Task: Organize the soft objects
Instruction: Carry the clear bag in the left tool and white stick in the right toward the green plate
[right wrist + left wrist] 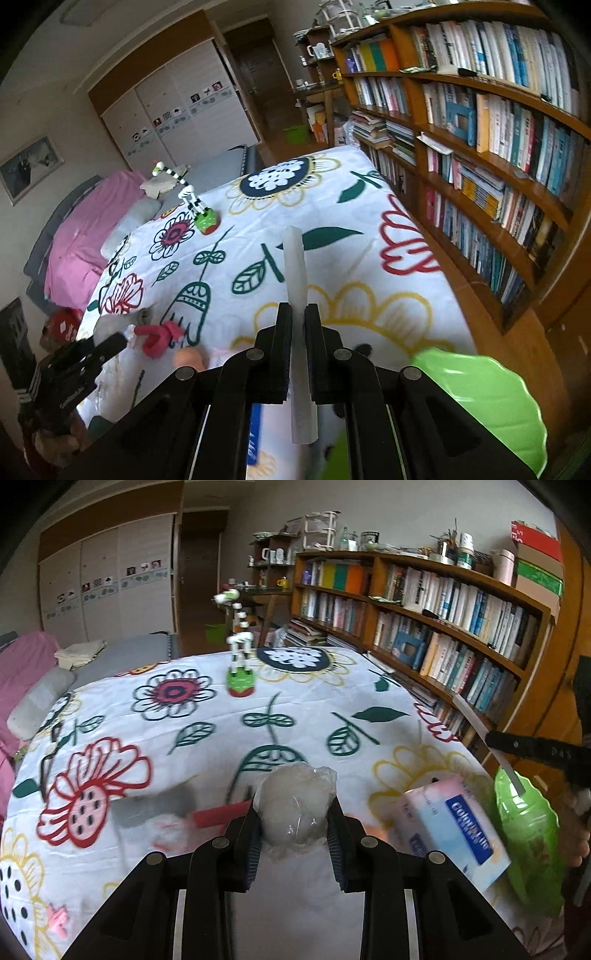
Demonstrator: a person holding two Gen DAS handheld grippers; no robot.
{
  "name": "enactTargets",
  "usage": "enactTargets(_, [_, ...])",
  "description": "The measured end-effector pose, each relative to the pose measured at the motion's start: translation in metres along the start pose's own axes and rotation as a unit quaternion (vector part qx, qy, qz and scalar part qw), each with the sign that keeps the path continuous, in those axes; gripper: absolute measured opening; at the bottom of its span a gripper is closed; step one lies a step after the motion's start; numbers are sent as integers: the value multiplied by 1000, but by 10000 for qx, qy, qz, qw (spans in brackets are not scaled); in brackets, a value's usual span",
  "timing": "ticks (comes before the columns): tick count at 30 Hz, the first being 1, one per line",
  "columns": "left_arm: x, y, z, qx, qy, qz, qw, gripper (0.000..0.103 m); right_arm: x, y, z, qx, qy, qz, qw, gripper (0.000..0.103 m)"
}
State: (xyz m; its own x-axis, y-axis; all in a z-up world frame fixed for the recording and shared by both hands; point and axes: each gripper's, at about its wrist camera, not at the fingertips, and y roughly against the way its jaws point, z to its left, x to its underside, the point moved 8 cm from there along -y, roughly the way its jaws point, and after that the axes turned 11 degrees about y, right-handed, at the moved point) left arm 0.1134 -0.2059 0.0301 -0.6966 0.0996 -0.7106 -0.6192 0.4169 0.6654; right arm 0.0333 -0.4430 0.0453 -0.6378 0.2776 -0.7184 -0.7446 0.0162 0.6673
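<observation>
Gripping clear-wrapped ball (295,808) in left gripper (295,834), above floral bedspread (207,746). Pinching white stick (297,295) in right gripper (298,343), jaws narrow. Green plate (528,845), tissue box (450,834) near right.

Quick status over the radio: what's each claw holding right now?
Left gripper shut on plastic-wrapped ball. Right gripper shut on white stick. Green bowl nearby at bed edge. Nothing blocking.
</observation>
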Motion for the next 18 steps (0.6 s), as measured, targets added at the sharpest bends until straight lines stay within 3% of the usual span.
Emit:
enactTargets(10, [-5, -25, -66, 468, -151, 300, 9983, 33, 34, 36, -39, -16, -295, -51, 9996, 8])
enactTargets(18, [12, -28, -134, 926, -586, 492, 9928, 33, 62, 61, -61, 23, -489, -65, 9988, 8])
